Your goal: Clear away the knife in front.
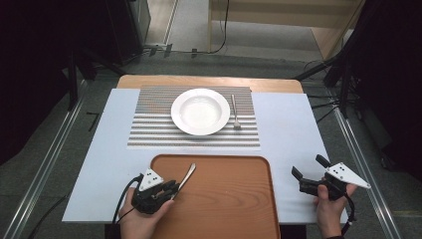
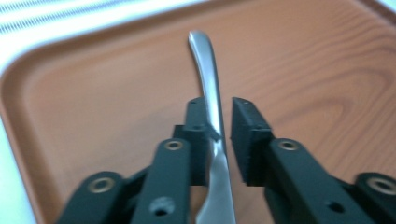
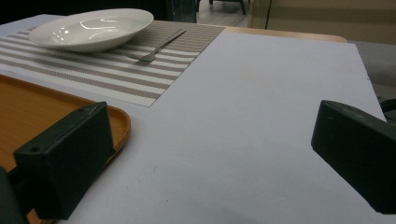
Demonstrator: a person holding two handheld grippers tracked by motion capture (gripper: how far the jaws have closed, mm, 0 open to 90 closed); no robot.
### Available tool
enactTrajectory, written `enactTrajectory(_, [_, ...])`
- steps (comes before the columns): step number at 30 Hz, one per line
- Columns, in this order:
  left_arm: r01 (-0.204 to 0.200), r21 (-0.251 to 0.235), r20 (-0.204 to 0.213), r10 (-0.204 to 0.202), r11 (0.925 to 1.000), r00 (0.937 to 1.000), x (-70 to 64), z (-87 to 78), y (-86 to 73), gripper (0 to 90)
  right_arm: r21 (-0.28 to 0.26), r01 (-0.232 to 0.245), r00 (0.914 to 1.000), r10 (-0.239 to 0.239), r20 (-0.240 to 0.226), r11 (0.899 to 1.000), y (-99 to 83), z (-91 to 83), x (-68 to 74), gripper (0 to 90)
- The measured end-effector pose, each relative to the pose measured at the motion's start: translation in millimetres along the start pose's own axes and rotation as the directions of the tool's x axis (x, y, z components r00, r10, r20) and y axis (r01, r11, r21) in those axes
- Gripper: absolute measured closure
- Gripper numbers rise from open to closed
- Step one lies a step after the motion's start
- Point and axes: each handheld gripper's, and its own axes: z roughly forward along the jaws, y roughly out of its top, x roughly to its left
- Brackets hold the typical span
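The metal utensil [image 1: 186, 177] lies on the brown tray [image 1: 234, 199], near its left front part, with its slim polished handle running up and to the right toward the tray's far rim. In your left gripper view the handle [image 2: 208, 79] is smooth, curved and bright, flaring to a rounded tip, and it passes between the two black jaws. Your left gripper [image 1: 169, 188] has its jaws narrowed around that handle: one jaw touches the metal, the other stands just beside it with a thin gap showing, so the grip is not fully closed. Which end of the utensil lies under the gripper cannot be told.

The tray is wood-grained, with rounded corners and a low raised lip; most of its floor to the right of the utensil is bare. Beyond its far edge lies a striped woven placemat [image 1: 149, 130], flat and ribbed, carrying a glossy white deep plate [image 1: 200, 111] and, just right of it, a fork [image 1: 235, 112] laid straight on the mat.

Your right gripper [image 1: 308, 175] hovers off the tray's right side above the pale, matte table cover [image 1: 288, 129], its jaws spread wide and holding nothing. In your right gripper view the tray's corner [image 3: 119, 122] sits just by one jaw, with open smooth surface stretching ahead.
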Motion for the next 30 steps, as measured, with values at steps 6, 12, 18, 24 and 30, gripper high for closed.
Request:
enactTrajectory(6, [-0.108, 0.061, 0.051, 0.105, 0.9923, 0.9932, -14.7, 19.0, 9.9, 89.4, 0.001, 0.008, 1.0000, -0.008, 0.001, 1.000, 0.5, 1.4, 0.4, 0.0])
enactTrajectory(12, [-0.153, 0.142, 0.032, 0.150, 0.9779, 0.9881, -14.6, 34.8, 11.7, 89.4, 0.010, 0.013, 0.9999, -0.013, 0.006, 1.000, 0.5, 2.3, 1.6, 0.0])
enactTrajectory(18, [-0.140, 0.157, -0.024, 0.146, 0.9775, 0.9890, -5.2, 29.2, 12.0, 89.6, 0.011, 0.009, 0.9999, -0.009, 0.007, 1.000, 0.6, 2.3, 1.4, 0.0])
enactTrajectory(24, [-0.097, 0.152, -0.066, 0.108, 0.9835, 0.9919, 11.2, 22.0, 10.0, 89.6, 0.009, 0.013, 0.9999, -0.013, 0.003, 1.000, 1.0, 3.1, 0.6, 0.0])
enactTrajectory(30, [-0.063, 0.138, -0.086, 0.076, 0.9884, 0.9934, 24.7, 17.8, 8.3, 89.6, 0.009, 0.011, 0.9999, -0.011, 0.004, 1.000, 1.1, 3.4, 0.1, 0.0])
